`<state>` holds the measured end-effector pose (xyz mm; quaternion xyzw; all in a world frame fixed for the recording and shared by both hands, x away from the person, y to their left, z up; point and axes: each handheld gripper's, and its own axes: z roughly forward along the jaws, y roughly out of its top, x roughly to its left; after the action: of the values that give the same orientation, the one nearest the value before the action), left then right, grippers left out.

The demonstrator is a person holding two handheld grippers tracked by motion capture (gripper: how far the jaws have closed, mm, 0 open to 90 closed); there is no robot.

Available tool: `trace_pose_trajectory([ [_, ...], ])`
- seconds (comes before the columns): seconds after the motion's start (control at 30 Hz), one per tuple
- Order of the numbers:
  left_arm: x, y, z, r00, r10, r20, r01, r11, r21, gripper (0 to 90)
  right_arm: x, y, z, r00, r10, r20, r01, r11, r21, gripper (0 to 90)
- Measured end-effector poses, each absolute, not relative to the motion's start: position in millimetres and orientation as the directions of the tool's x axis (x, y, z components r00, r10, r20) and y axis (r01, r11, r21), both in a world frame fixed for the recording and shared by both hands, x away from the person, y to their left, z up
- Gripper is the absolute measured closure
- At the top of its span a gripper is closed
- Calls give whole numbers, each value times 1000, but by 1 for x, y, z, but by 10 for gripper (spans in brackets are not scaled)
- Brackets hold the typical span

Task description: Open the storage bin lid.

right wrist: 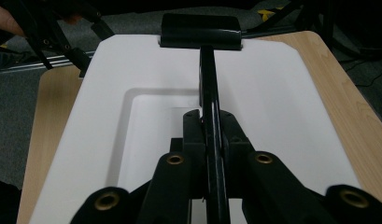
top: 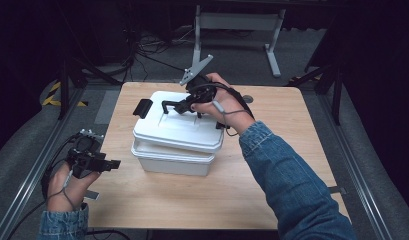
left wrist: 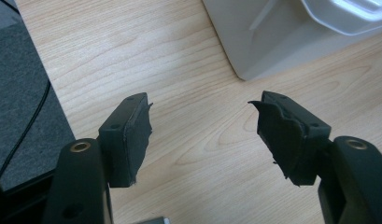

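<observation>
The black handle (right wrist: 208,88) of the white lid (right wrist: 272,93) runs straight out between the right gripper (right wrist: 208,140)'s 2 jaws, which are clenched on it. The lid sits tilted on the white box (top: 172,162) below. The left gripper (left wrist: 205,121) hangs released over the wooden table (left wrist: 179,70), the box's corner just beyond its jaws.

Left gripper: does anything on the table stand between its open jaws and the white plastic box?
Nothing visible does. The left gripper hangs open over bare wooden table, with the white plastic box just beyond. The right gripper is clamped on the lid's black handle.
</observation>
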<state>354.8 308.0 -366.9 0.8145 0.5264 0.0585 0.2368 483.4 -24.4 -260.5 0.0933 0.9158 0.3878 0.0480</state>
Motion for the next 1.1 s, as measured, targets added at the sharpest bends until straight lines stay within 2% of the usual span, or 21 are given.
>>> trace_pose_trajectory([
  [0.5,360,303,-368,448,881,-150,827,-345,443,354,482,-84,-239,-954,299,-41,174,656,734,845],
  [1.1,361,302,-369,449,881,-148,829,-349,437,354,482,-158,-231,-913,405,-52,233,622,748,845],
])
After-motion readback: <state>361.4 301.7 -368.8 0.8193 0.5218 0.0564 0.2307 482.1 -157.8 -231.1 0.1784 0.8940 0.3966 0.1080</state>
